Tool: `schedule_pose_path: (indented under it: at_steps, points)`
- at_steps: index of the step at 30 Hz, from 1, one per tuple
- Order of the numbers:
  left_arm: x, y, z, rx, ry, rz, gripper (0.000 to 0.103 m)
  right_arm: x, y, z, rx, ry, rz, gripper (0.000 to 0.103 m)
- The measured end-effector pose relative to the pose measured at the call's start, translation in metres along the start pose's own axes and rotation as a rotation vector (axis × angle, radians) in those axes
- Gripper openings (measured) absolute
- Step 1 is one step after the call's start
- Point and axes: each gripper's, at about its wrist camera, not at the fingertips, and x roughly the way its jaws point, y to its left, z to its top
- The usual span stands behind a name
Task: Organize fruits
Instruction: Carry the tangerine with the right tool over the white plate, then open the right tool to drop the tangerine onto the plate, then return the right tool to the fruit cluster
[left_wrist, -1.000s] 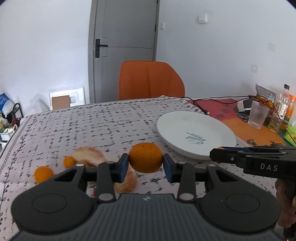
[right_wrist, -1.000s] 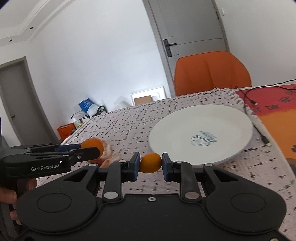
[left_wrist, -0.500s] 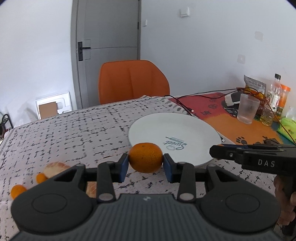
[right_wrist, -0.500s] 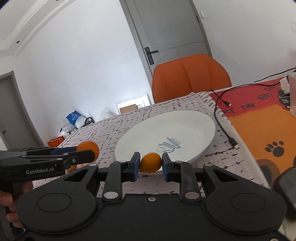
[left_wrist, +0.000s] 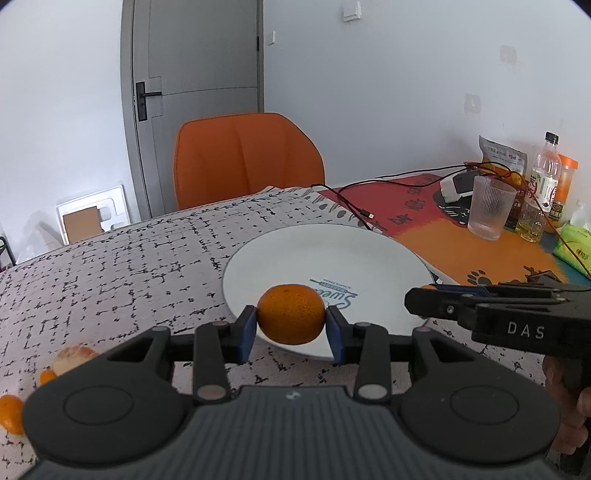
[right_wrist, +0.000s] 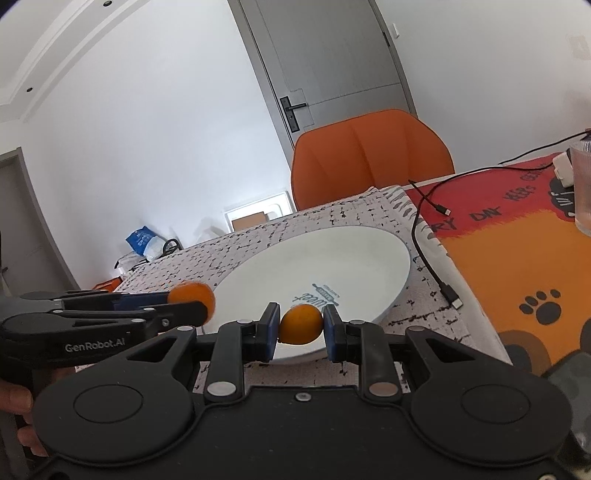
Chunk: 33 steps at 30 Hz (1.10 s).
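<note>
Gripping an orange (left_wrist: 289, 314), left gripper (left_wrist: 290, 326) jaws hover over plate (left_wrist: 332, 247) rim; right gripper (right_wrist: 300, 328) pinches smaller orange (right_wrist: 300, 319) alongside. Cable (right_wrist: 428, 254), glass (left_wrist: 489, 206), bottles (left_wrist: 546, 177) beyond; peel (left_wrist: 72, 360) left on counter (left_wrist: 110, 266).

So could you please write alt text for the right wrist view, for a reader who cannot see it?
The right gripper clamps a small orange fruit above the near rim of an empty white plate on a patterned tablecloth. At left, the left gripper holds a larger orange beside the plate; an orange chair stands behind the table.
</note>
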Motion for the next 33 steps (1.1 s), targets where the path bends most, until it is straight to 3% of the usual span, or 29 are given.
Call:
schedule_pose_path:
  at_steps: [14,19,24,33]
  points:
    - [0.021,-0.002,0.002,0.008,0.03,-0.026,0.039,0.009,0.0,0.001,0.006,0.009,-0.011,0.024]
    - [0.017,-0.001,0.002,0.016,0.016,-0.01,0.042,0.011,0.007,0.0,-0.007,0.017,-0.001,0.042]
    - [0.011,0.007,0.002,-0.01,0.022,0.0,0.043,0.007,0.005,0.0,0.014,0.012,-0.005,0.042]
    - [-0.009,0.029,-0.008,-0.046,0.01,0.058,0.061,0.001,0.007,-0.003,0.017,0.012,-0.009,0.045]
